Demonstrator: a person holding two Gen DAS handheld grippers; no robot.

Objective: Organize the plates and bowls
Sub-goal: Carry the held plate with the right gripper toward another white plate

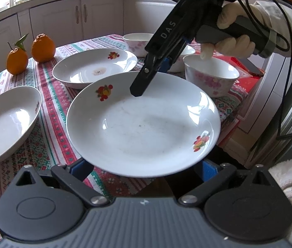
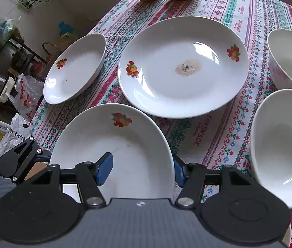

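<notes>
the left tool (image 1: 143,169) has its blue pads wide apart under the near rim of a white plate (image 1: 143,128) with fruit prints; whether they press on it i cannot tell; the right tool (image 2: 143,170) comes over the far rim of this same plate, one pad inside and one outside the rim, so it seems to hold the rim; a gloved hand (image 1: 230,31) carries it; the plate is above the bench (image 2: 208,136) with a patterned cloth; behind lies a second plate (image 2: 183,66) with a brown stain, a third plate (image 2: 75,68) to its left, bowls (image 2: 282,144) to the right; two oranges (image 1: 30,53) stand farthest.
</notes>
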